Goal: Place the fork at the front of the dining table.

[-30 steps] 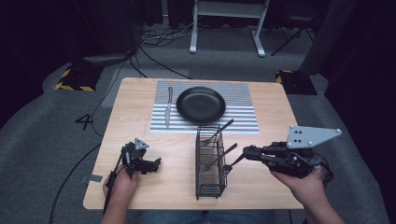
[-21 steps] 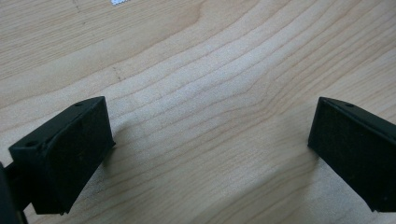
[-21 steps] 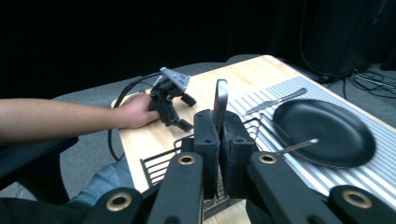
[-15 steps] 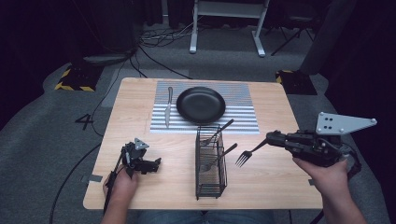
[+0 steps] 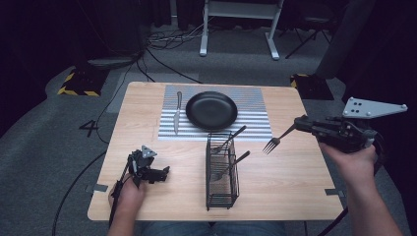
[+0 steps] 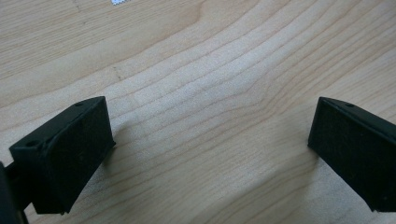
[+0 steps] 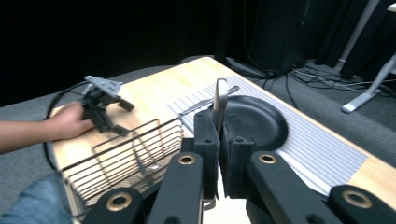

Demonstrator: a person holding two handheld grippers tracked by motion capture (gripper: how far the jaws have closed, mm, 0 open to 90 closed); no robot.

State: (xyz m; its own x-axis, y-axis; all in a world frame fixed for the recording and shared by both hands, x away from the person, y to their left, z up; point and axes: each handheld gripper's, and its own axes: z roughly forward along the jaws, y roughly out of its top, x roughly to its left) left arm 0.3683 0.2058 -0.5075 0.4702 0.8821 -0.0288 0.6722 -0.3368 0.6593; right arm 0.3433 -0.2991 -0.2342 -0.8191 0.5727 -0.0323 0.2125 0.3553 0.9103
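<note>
in the high view a light wooden table [image 5: 295, 187] takes up the middle of the frame. at its upper middle lies a striped placemat [image 5: 255, 115] with a black plate [image 5: 211, 110] on it and a table knife [image 5: 176, 112] lying along the mat's left edge, just beside the plate.

below the mat, at centre, stands a black wire cutlery basket [image 5: 222, 172], long side running toward the bottom of the frame. two utensils rest in it, their handles sticking out toward the upper right; i cannot tell which kind they are.

at the right of the frame the right gripper [image 5: 301, 123] is held above the table's right edge by the person's right hand [image 5: 351, 160], with a grey three-cornered plate on top. its jaws are clamped together on the handle of a fork [image 5: 274, 141], which hangs in the air with its tines pointing toward the lower left, to the right of the basket and apart from it. in the right gripper view the fork's handle [image 7: 220, 105] rises between the two closed black jaws, with the plate [image 7: 261, 121] behind and the basket [image 7: 130, 154] at lower left.

at the lower left of the high view the left gripper [image 5: 160, 173] rests low on the table in the person's left hand [image 5: 129, 191]. in the left gripper view its jaws stand wide apart over bare wood [image 6: 210, 116], holding nothing.
</note>
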